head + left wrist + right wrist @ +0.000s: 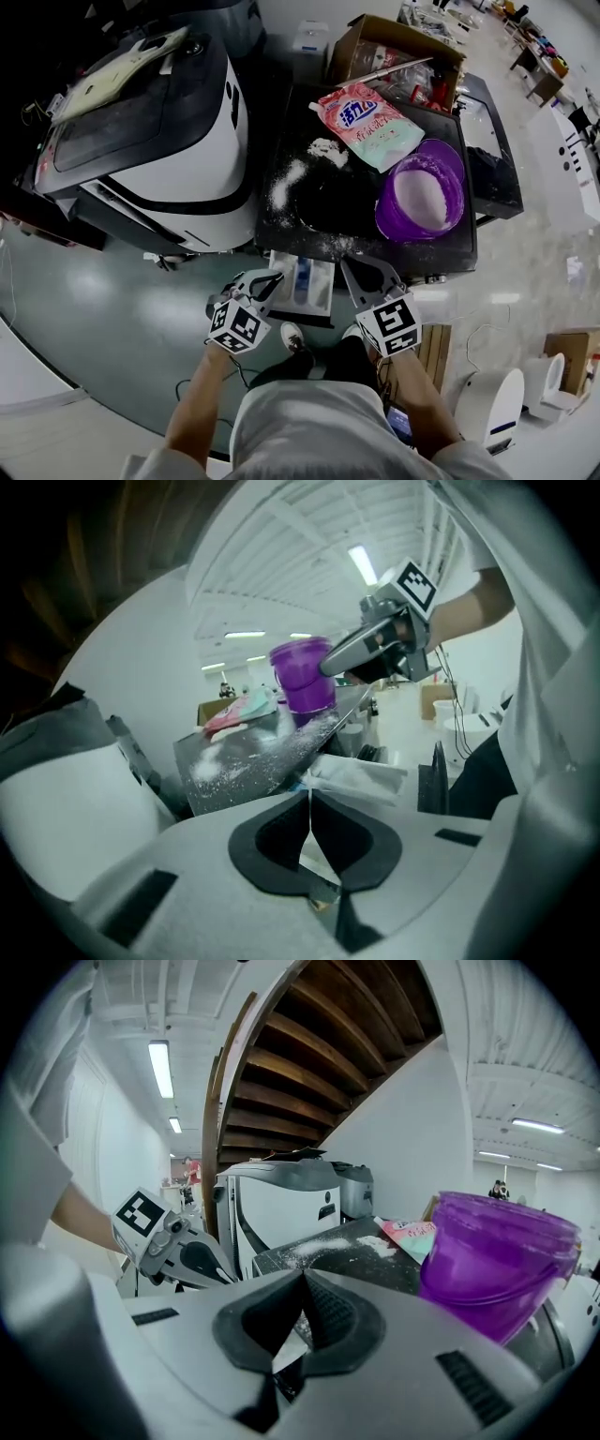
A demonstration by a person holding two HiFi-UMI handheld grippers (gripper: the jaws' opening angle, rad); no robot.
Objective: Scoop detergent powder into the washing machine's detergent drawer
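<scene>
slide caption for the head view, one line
Left gripper and right gripper, both shut, near open detergent drawer; purple tub and detergent pouch on powder-dusted top.

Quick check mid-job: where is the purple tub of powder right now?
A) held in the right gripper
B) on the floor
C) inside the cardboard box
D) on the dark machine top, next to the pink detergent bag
D: in the head view the purple tub stands on the dark machine top, right beside the pink detergent bag.

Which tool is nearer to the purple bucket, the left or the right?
Right. The right tool hangs just below the purple bucket in the head view; the left tool is farther left, beside the detergent drawer.
</scene>
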